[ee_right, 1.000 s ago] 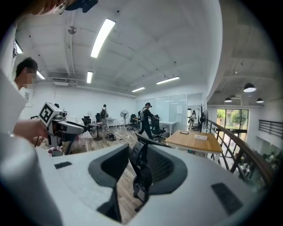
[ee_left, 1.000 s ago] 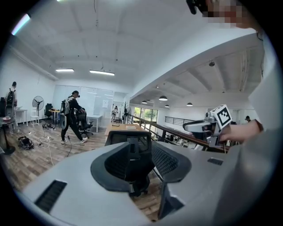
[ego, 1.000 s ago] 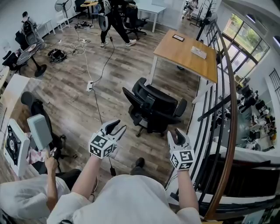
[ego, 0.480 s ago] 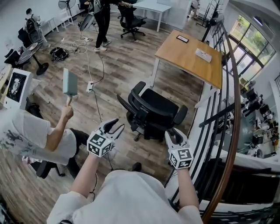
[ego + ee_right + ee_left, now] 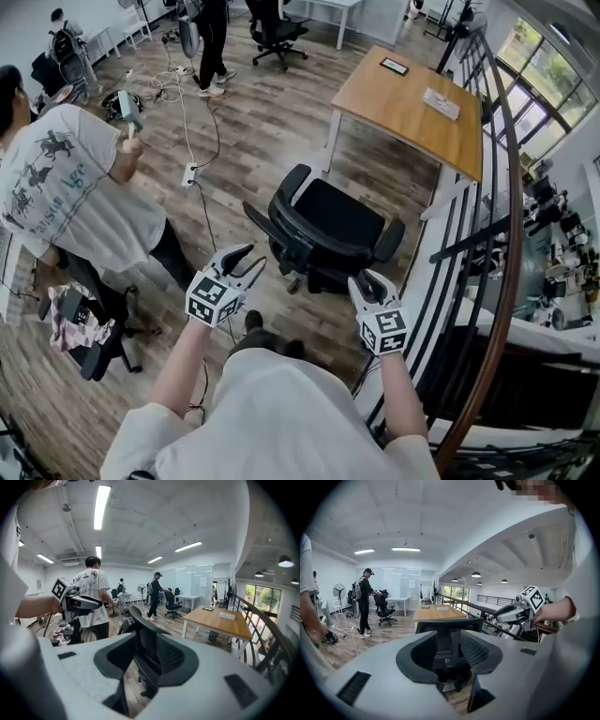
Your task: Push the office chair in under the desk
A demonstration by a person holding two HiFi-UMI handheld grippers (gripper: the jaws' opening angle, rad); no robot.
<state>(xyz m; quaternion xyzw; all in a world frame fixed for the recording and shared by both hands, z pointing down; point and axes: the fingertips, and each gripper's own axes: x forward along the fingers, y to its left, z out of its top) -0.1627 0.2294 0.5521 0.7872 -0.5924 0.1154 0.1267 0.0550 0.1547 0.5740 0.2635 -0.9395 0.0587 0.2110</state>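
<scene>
The black office chair (image 5: 323, 225) stands on the wood floor with its back toward me, a short way out from the wooden desk (image 5: 408, 103). My left gripper (image 5: 247, 262) is open just short of the left side of the backrest, with nothing between its jaws. To the right, my right gripper (image 5: 367, 280) is also open, close to the chair's right armrest. In the left gripper view the backrest (image 5: 449, 626) shows past the jaws, with the desk (image 5: 436, 613) behind it and the right gripper (image 5: 513, 612) alongside. The right gripper view shows the chair (image 5: 140, 620) edge-on.
A person in a white T-shirt (image 5: 66, 187) stands at the left beside another chair (image 5: 94, 328). A cable and power strip (image 5: 190, 173) lie on the floor left of the chair. A dark railing (image 5: 487, 234) runs along the right. Another person (image 5: 211, 37) stands at the back.
Both grippers and my view have come closer to the chair's back. The person at the left has stood up and moved further into view.
</scene>
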